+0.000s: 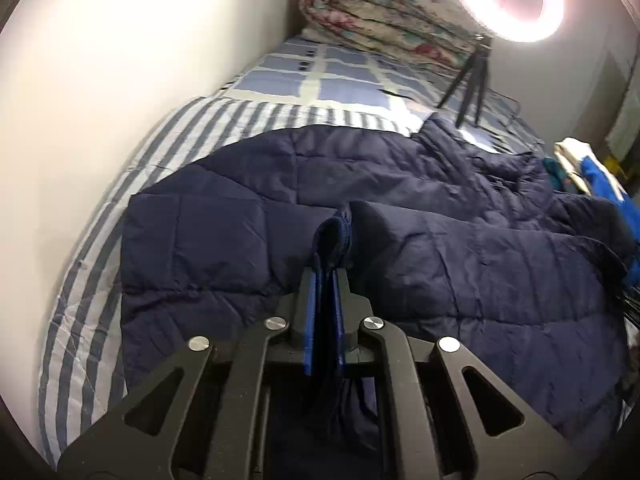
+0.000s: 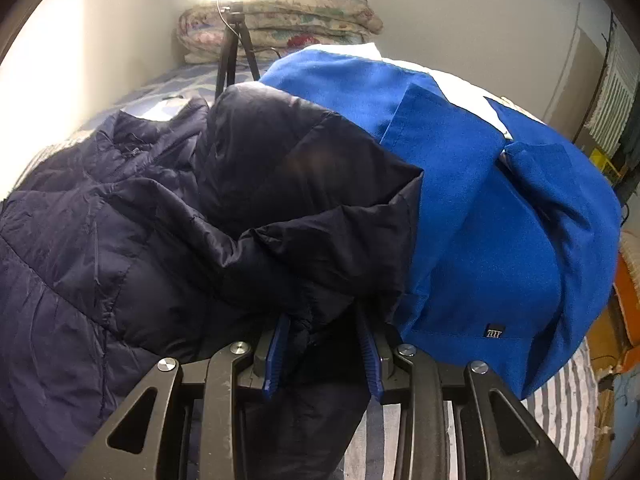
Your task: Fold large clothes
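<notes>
I see a navy quilted jacket [image 1: 400,240] of thin, slightly shiny synthetic cloth, puffy and finely wrinkled, with stitched seams. Its cuff [image 1: 332,236] looks like ribbed knit, matt. Beside it lies a bright blue garment [image 2: 480,208] in smooth, matt woven cloth, with white panels and a small dark sewn label. The bedsheet [image 1: 80,280] is matt cotton-like cloth in blue and white stripes. A folded floral quilt [image 1: 380,16] looks soft and matt. My left gripper [image 1: 327,280] and right gripper [image 2: 324,332] have matt black plastic arms with a slightly grainy finish, shiny round metal pins, and ridged blue plastic pads. The tripod [image 1: 472,80] is dark and smooth.
</notes>
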Demonstrator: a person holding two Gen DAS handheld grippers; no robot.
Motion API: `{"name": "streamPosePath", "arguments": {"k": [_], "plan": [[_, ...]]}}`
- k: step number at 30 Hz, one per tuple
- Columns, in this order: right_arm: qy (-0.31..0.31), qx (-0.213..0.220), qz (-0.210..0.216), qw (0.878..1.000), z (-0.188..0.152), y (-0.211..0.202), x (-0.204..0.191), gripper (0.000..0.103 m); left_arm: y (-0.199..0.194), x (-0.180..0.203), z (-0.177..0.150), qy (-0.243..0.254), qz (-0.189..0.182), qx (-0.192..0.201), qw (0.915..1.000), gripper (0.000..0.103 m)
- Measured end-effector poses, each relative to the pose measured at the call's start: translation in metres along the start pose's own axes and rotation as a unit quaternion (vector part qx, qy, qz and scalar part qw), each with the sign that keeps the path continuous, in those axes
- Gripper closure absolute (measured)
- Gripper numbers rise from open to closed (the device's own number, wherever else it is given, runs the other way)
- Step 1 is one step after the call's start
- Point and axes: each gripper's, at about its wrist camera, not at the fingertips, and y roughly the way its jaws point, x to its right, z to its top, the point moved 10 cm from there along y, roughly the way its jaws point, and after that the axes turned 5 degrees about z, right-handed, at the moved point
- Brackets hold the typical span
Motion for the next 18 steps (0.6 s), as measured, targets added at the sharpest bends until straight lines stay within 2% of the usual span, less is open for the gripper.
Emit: {"name": "streamPosePath", "arguments": {"k": [1, 2, 5, 8, 14, 15, 16, 18], "plan": [[0.006, -0.003, 0.004, 1.000, 0.000, -0.003, 0.001, 0.071, 0.001, -0.004, 0.001, -0.005, 0.012, -0.004, 0.9999, 0.077], [0.010, -0.004, 0.008, 1.000, 0.001, -0.006, 0.003, 0.071, -0.001, -0.007, 0.002, -0.008, 0.016, -0.001, 0.9998, 0.076], [0.023, 0.000, 0.022, 1.000, 0.000, -0.022, 0.009, 0.067, -0.020, -0.019, 0.010, -0.004, 0.037, 0.019, 0.9991, 0.075], [0.038, 0.012, 0.043, 0.998, -0.006, -0.048, 0.013, 0.064, -0.046, -0.026, 0.015, -0.008, 0.027, 0.029, 0.9992, 0.075], [0.044, 0.044, 0.068, 0.996, -0.024, -0.126, 0.025, 0.064, -0.114, -0.018, 0.002, 0.035, 0.007, 0.045, 0.9983, 0.074], [0.044, 0.049, 0.071, 0.995, -0.028, -0.137, 0.026, 0.064, -0.128, -0.017, -0.004, 0.040, 0.001, 0.047, 0.9981, 0.068], [0.045, 0.054, 0.075, 0.995, -0.034, -0.153, 0.028, 0.064, -0.141, -0.015, -0.009, 0.042, -0.005, 0.048, 0.9979, 0.056], [0.046, 0.060, 0.082, 0.994, -0.043, -0.174, 0.028, 0.063, -0.163, -0.013, -0.018, 0.047, -0.014, 0.052, 0.9974, 0.049]]}}
